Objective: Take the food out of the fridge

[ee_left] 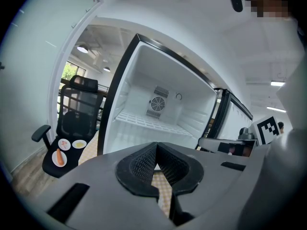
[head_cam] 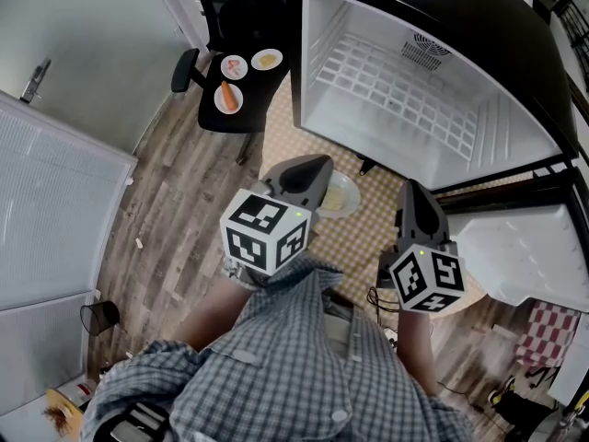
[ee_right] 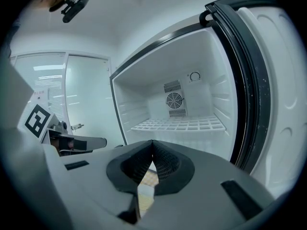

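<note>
Both sets of jaws are clamped fully shut with nothing in them. My left gripper (head_cam: 317, 166) and right gripper (head_cam: 411, 188) sit side by side, aimed at the open fridge (head_cam: 324, 58). Inside I can see the white wire shelf (head_cam: 396, 92) and a fan vent at the back. The food's on three plates (head_cam: 234, 67) on the black office chair (head_cam: 241, 116) off to the left. The carrot (head_cam: 227, 96) is on the nearest one; can't make out what's on the others. There's also a pale plate (head_cam: 342, 196) on the checkered floor by my left gripper's tip.

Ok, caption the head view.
Left hand-held gripper and right hand-held gripper, shut, before the open fridge; food plates on chair.
</note>
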### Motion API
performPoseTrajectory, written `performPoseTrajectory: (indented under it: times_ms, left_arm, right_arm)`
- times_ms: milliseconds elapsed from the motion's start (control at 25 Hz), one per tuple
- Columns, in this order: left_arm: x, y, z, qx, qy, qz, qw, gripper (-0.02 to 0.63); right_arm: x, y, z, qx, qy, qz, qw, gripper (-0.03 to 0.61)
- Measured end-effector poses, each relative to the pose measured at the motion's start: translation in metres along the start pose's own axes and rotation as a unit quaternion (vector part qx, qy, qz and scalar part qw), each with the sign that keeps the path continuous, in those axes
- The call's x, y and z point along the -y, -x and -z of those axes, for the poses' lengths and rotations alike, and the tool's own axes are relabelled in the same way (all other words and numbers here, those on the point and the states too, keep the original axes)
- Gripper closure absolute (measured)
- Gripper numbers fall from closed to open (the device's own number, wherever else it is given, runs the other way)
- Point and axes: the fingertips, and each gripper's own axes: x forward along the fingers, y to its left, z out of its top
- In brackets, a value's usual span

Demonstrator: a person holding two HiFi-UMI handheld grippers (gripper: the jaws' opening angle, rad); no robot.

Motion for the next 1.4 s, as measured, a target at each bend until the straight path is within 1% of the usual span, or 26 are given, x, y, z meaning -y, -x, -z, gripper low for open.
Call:
performPoseTrajectory:
  times_ms: [160,320,520,680,1400]
  left_arm:
    - [0.0023,0.0018,0.0003,-0.001,0.000,0.008,1.0000,0.609]
    - [0.0021,0.0039,0.0006,0.001,0.011,0.011,0.9999,0.609]
    - [-0.0043,0.0070,0.0029,-0.001,0.040,0.001,0.9992,0.609]
    - [-0.0067,0.0094,0.0028,-0.002,0.039,-0.005,0.9992,0.609]
    - [-0.0046,0.0083,0.0065,-0.006,0.056,0.003,0.9984,0.609]
  right_arm:
    - [-0.0021,0.0008,0.0015,-0.002,0.001,-0.004,1.000,0.569]
    - [-0.0069,-0.0005,0.0012,-0.002,0.006,-0.013,1.000,0.569]
    - [-0.0077,0.0002,0.0035,-0.005,0.001,-0.015,1.000,0.569]
    - [-0.0063,0.0011,0.0044,-0.006,-0.001,-0.014,1.000,0.569]
    - [-0.0056,-0.0002,0.0094,-0.018,-0.003,-0.021,1.000,0.569]
